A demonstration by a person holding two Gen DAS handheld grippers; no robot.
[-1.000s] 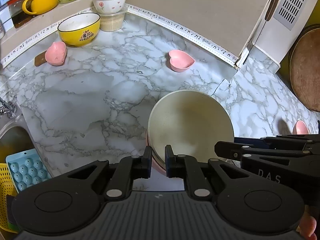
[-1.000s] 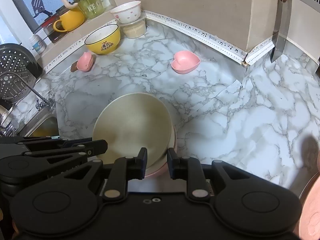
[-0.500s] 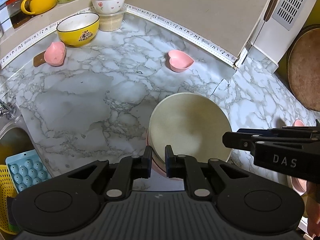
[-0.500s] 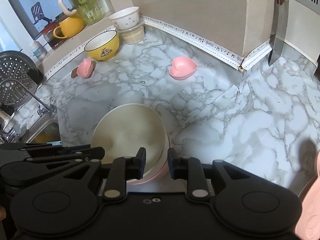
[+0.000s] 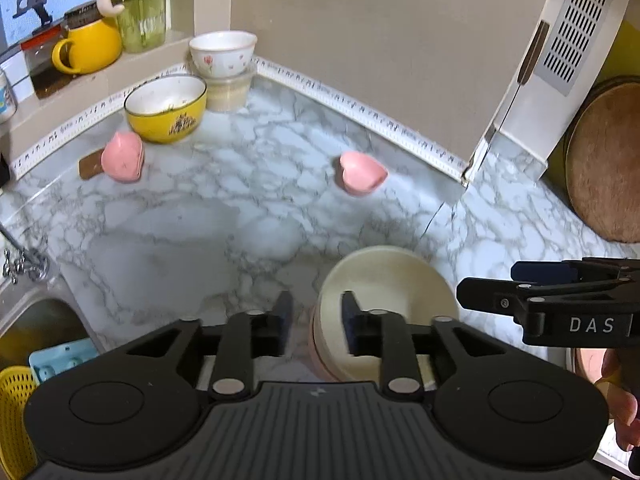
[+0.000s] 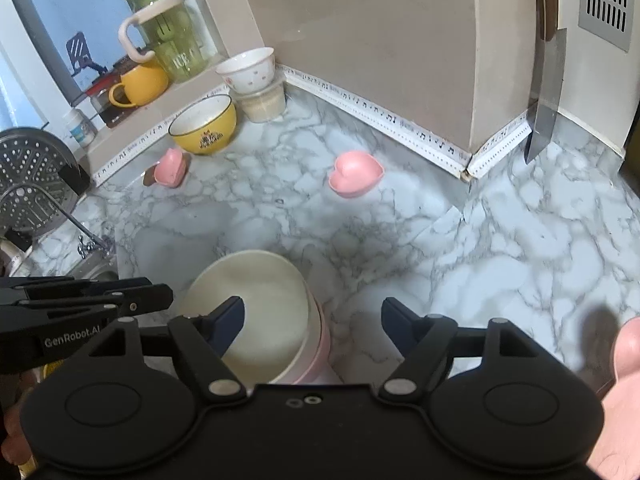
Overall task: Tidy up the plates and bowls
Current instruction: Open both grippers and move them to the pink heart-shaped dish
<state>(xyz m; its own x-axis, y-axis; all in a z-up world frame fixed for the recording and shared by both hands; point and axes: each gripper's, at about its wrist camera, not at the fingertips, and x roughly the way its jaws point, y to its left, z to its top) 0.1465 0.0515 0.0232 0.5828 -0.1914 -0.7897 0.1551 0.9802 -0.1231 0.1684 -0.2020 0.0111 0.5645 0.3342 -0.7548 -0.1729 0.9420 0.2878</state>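
With the left hand-held gripper (image 5: 314,322) and right hand-held gripper (image 6: 312,320) both open, the cream bowl (image 6: 256,320) sits nested in a pink bowl (image 6: 320,354) on the marble surface (image 6: 500,248), where a passing finger could topple the stack.

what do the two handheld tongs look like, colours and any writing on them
Both tongs, left and right, are matte black plastic with dark blue pads on the fingertips, silver pivot rivets and round discs on a ribbed body. White lettering shows on their sides: "DAS" on the right one, "GenRobot.AI" on the left. No cables visible.
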